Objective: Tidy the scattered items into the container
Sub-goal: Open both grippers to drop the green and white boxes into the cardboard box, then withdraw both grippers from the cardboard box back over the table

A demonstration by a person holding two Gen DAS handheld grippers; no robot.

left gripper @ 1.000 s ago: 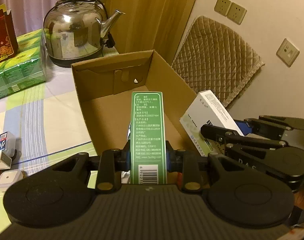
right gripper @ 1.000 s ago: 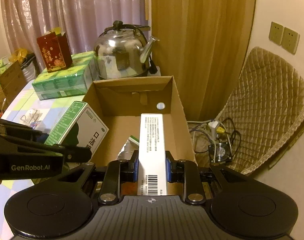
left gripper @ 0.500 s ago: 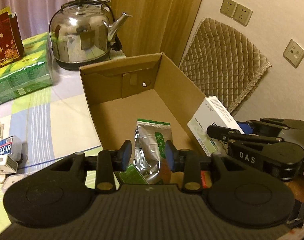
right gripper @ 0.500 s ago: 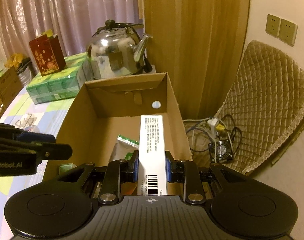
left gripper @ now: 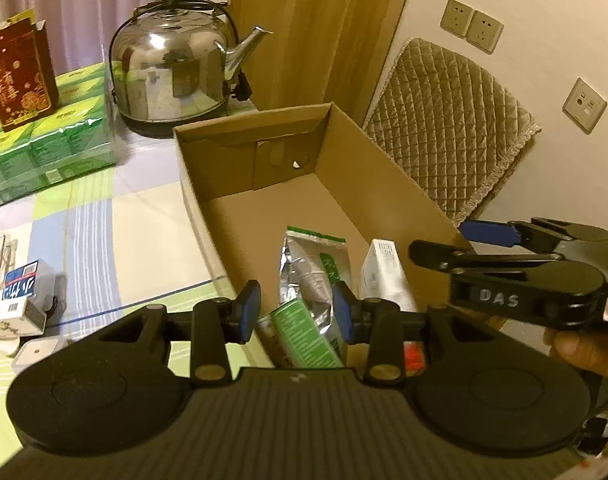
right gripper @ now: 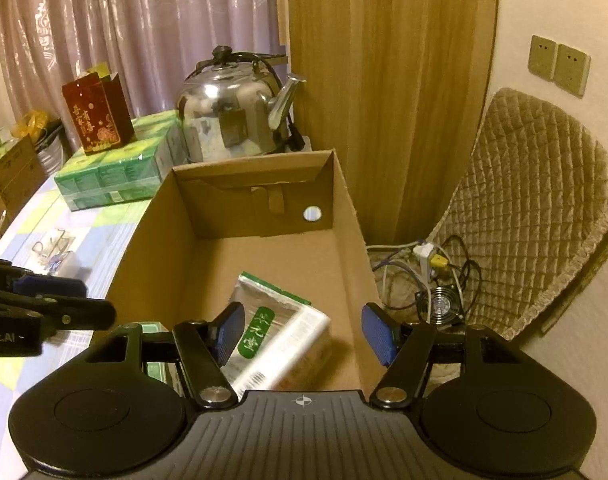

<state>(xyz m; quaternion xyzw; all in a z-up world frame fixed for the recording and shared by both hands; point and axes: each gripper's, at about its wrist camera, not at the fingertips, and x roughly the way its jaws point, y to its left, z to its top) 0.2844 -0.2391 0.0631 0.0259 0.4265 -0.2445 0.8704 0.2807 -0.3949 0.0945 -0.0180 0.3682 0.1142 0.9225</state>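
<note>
Releasing over the cardboard box (right gripper: 344, 208): right gripper (right gripper: 304, 336) jaws opening, nothing pinched, white carton (right gripper: 287, 352) dropping beside foil pouch (right gripper: 263, 312) at six o'clock; left gripper (left gripper: 295, 312) also opening, empty. Best lifted straight out, clear of walls.

The right gripper (right gripper: 304, 334) has its jaws opening over the cardboard box (right gripper: 346, 216). Below them, touching neither, lie a silver packet (right gripper: 263, 312) and a blurry white box (right gripper: 299, 344), maybe leaning on it.

Three packages (left gripper: 316, 276) inside cardboard box (left gripper: 384, 184)
</note>
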